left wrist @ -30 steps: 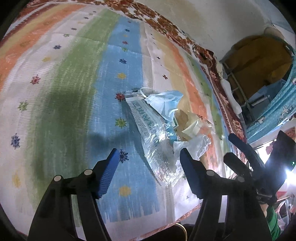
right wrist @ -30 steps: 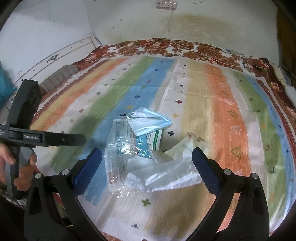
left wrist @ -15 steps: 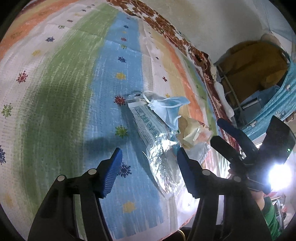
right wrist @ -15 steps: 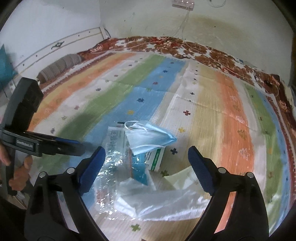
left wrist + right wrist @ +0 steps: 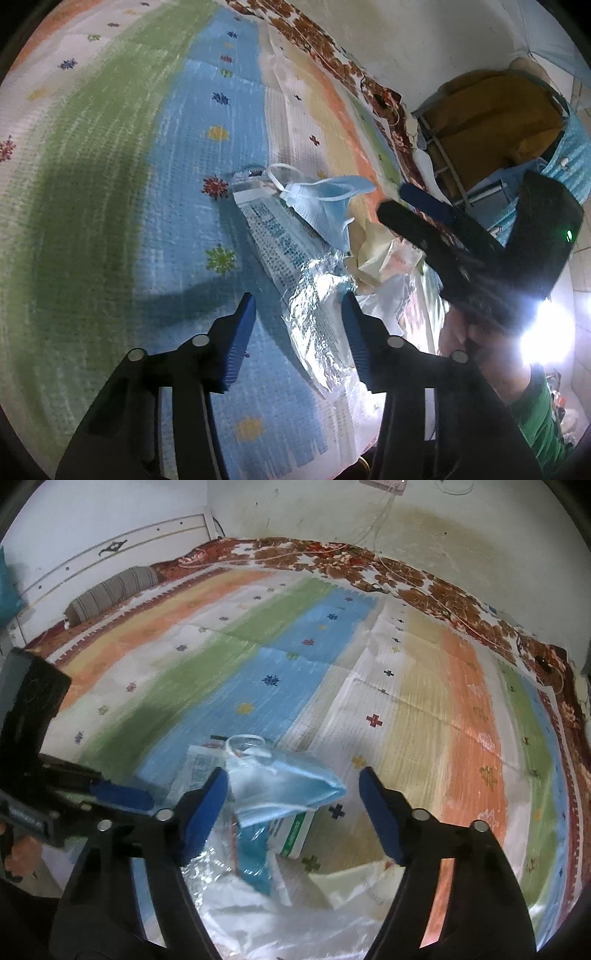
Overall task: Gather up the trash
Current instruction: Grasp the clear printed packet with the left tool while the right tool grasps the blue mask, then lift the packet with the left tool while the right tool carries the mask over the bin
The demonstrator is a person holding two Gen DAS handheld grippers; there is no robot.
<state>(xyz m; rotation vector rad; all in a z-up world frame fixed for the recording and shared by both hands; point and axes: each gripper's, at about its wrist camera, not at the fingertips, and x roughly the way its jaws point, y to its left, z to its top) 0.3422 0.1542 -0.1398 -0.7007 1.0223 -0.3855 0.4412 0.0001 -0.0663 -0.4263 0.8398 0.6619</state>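
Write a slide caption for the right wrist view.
Right tongs closing above a blue face mask atop plastic wrappers on a striped mat.

Left hand-held gripper [image 5: 297, 314] black with ribbed blue pads, silver screws, right hand-held gripper [image 5: 293, 794] alike, green sleeve [image 5: 541, 421]

Left tool [image 5: 297, 314] closing over crinkled clear wrapper [image 5: 314, 321], not gripping.

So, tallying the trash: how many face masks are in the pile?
1: a blue face mask lying on top of the clear printed wrapper on the striped mat. Others could be hidden under the plastic.
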